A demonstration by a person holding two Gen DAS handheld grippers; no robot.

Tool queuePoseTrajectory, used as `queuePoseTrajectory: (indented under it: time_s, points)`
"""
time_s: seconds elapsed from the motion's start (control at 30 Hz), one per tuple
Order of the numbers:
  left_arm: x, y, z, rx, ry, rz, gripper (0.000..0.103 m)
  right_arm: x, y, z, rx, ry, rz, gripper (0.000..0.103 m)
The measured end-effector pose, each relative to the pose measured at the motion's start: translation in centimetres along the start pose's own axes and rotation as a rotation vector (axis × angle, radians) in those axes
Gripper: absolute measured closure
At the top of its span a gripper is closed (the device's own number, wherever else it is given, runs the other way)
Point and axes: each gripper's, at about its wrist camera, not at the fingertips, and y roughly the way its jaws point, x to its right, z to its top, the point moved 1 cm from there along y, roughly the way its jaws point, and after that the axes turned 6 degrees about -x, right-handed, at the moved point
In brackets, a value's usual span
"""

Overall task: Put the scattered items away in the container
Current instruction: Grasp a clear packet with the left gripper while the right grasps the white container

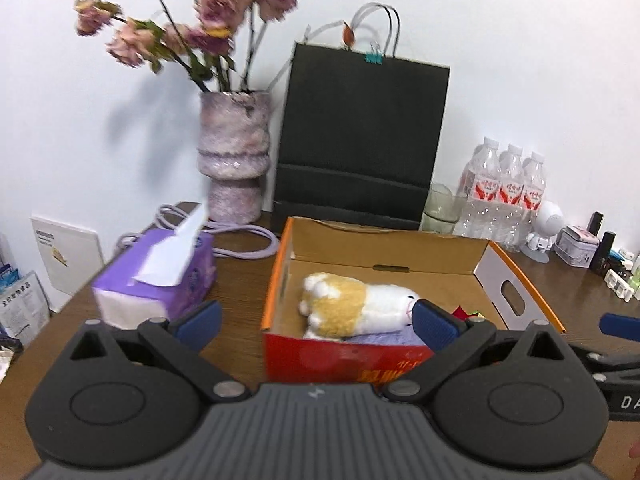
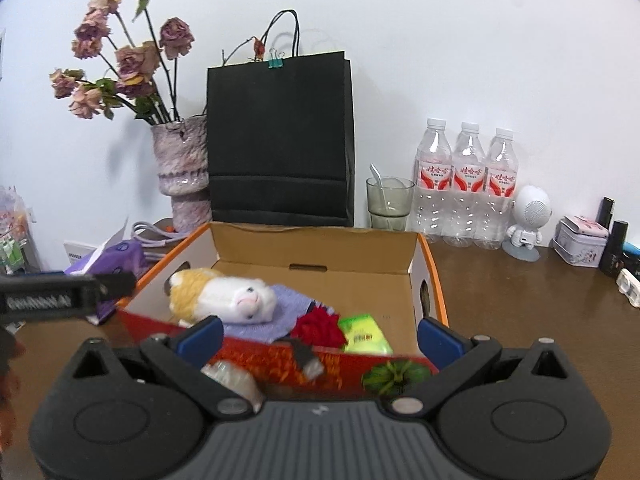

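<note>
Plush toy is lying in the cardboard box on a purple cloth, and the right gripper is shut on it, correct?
Not quite. The plush toy does lie in the cardboard box on the purple cloth, but the right wrist view shows the right gripper open and holding nothing.

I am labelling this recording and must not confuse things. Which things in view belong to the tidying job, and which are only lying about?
Belong to the job:
- orange cardboard box
- white and tan plush toy in it
- lilac knitted cloth
- red woolly item
- green packet
- green round item outside the box front

Lying about:
- black paper bag
- mottled pink vase
- three clear water bottles
- purple tissue pack
</note>
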Motion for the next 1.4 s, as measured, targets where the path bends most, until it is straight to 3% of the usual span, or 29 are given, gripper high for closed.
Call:
queuePoseTrajectory:
  time_s: [0.27, 0.6, 0.83, 1.17, 1.2, 1.23, 1.27, 1.33, 1.4]
  points:
    - [-2.9, -2.4, -2.5, -0.009, 0.052, 0.063, 0.000, -0.3, -3.2, -3.7, -0.017, -0.048, -0.021, 0.000]
    - [-5.9, -0.2, -7.0, -0.125, 0.053, 0.085, 0.000, 0.0, -1.3, -9.1, -0.103, -0.007, -0.005, 0.000]
    - [-6.1, 2.2, -8.7, -0.177, 0.123, 0.062, 0.000, -3.2, 1.3, -9.4, -0.114, -0.002, -0.003, 0.000]
    - [-6.4, 6.8, -8.8, -0.244, 0.154, -0.028, 0.000, -5.6, 5.6, -8.4, -0.147, 0.055, -0.110, 0.000]
    - [-6.4, 6.9, -9.0, -0.225, 0.154, -0.040, 0.002, -5.6, 6.0, -8.3, -0.151, 0.059, -0.119, 0.000]
    - [-6.3, 6.9, -9.1, -0.209, 0.163, -0.044, 0.011, -5.6, 6.3, -8.3, -0.155, 0.062, -0.123, 0.000]
    - [-6.3, 6.7, -9.1, -0.195, 0.166, -0.056, 0.033, -5.5, 6.5, -8.4, -0.156, 0.065, -0.124, 0.000]
    - [-6.4, 6.3, -9.0, -0.174, 0.168, -0.071, 0.055, -5.2, 6.6, -8.6, -0.140, 0.078, -0.115, 0.000]
    - [-6.5, 6.0, -9.0, -0.168, 0.162, -0.088, 0.060, -4.6, 6.3, -8.6, -0.121, 0.101, -0.097, 0.007]
